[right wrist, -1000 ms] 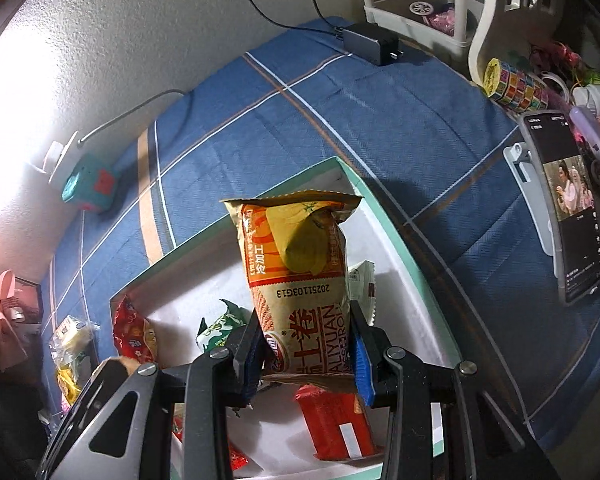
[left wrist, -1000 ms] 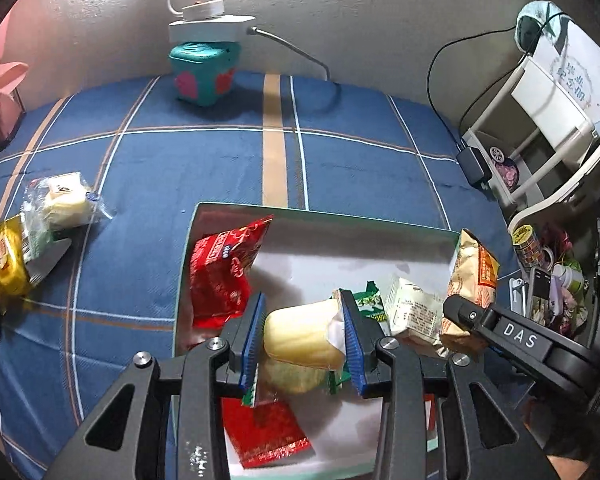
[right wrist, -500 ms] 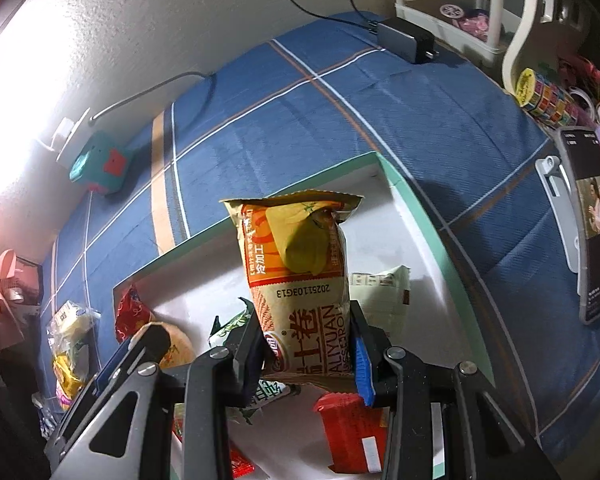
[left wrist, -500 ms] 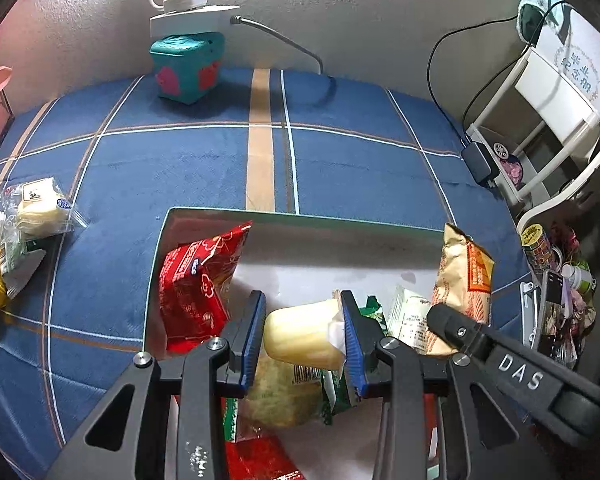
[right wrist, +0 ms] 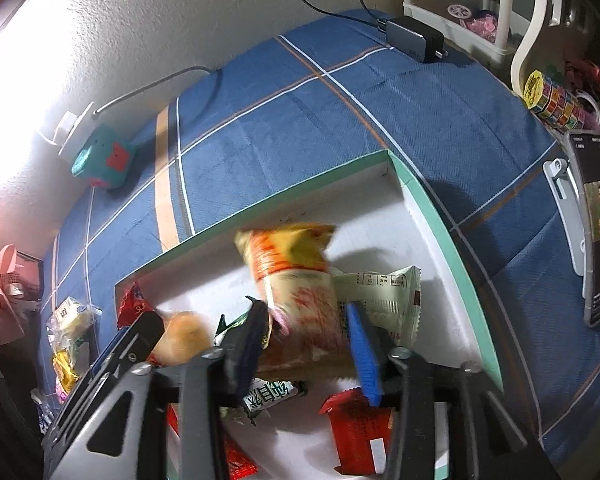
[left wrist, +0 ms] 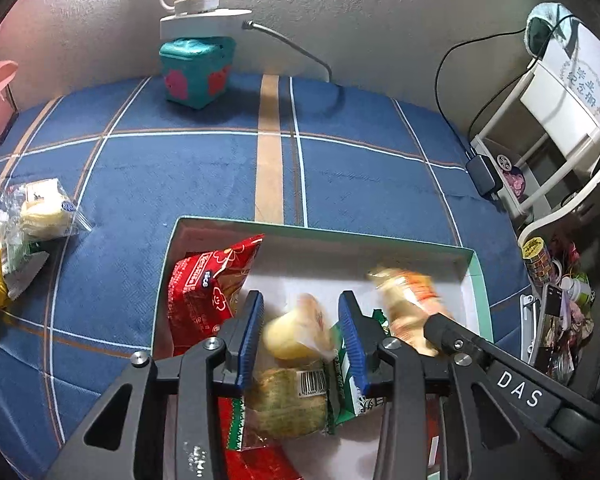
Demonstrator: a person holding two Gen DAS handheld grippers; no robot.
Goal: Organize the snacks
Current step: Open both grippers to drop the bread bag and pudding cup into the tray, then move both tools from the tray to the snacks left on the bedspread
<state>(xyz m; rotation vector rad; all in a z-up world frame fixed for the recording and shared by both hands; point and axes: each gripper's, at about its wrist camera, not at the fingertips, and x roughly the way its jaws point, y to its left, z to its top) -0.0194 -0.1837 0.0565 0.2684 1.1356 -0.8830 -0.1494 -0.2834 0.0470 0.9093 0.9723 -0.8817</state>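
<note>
The left gripper (left wrist: 300, 332) hangs over a shallow white box with a mint-green rim (left wrist: 478, 280) that sits on a blue plaid cloth (left wrist: 180, 176). Its 2 blue-padded fingers stand spread, and a pale yellow bun in clear wrap (left wrist: 296, 332) sits blurred between them with a gap on each side, so nothing is clamped. Below the bun lies a greenish cake with a barcode label (left wrist: 288, 400), and a red snack bag (left wrist: 208, 292) leans against the box's left wall.

The right gripper (right wrist: 308, 344) is over the same box (right wrist: 452, 252). Its fingers are parted too, and the orange-and-yellow chip bag (right wrist: 296, 276) between them is smeared with motion blur (whether either pad touches it cannot be told). Just right of that bag lies a pale green packet (right wrist: 384, 292); a red packet (right wrist: 356, 432) rests near the box's front edge, and a green-and-white wrapper (right wrist: 272, 394) lies under the gripper.

Outside the box, on the cloth to the left, a few wrapped snacks (left wrist: 40, 212) wait in a loose cluster. A teal cube with pink patches (left wrist: 196, 72) stands by the wall, and a phone on a stand (right wrist: 592, 220) is propped at the right.
</note>
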